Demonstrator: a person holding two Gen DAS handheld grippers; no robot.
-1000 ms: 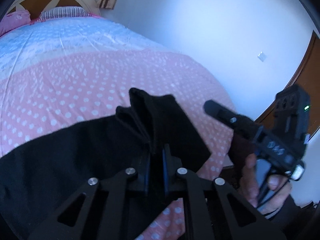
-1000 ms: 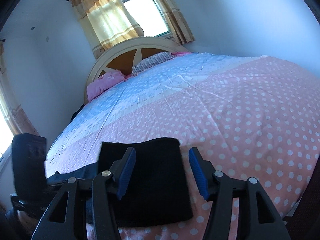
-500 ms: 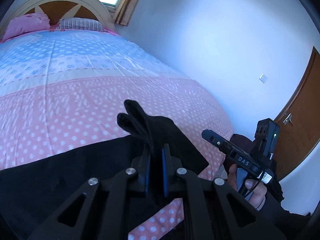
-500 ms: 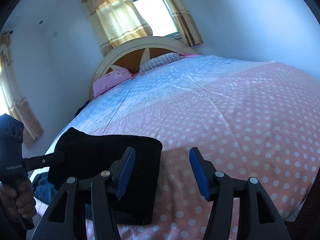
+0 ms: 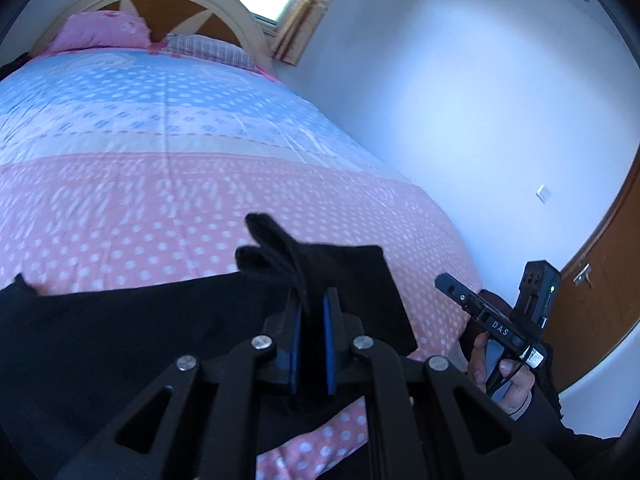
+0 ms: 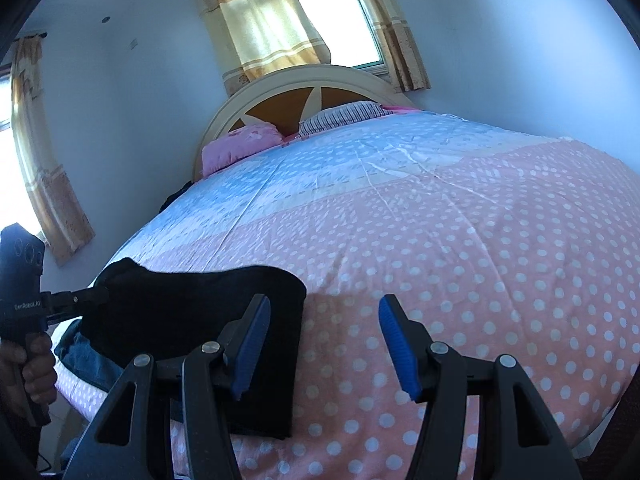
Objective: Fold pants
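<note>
Pants (image 5: 120,332) pinched in left hand-held gripper (image 5: 311,304); right hand-held gripper (image 6: 324,332) spread wide.

Left wrist: low over bed's (image 5: 160,184) foot edge, facing headboard (image 5: 168,4) and right-hand wall; pants (image 5: 120,328) close underneath.
Right wrist: low, near foot, facing headboard (image 6: 304,92), window (image 6: 336,24).
Shared: pants (image 6: 192,304), pillows (image 6: 240,146), each other's gripper.

A wide bed (image 6: 460,240) wears a pink-and-blue polka-dot quilt. At its arched cream-and-brown wooden headboard (image 6: 304,92) lie a pink cushion (image 6: 240,146) and a striped pillow (image 6: 344,116). Yellow-beige curtains (image 6: 260,28) flank a bright window (image 6: 336,20). A brown wooden door (image 5: 600,280) stands beside the white wall.
</note>
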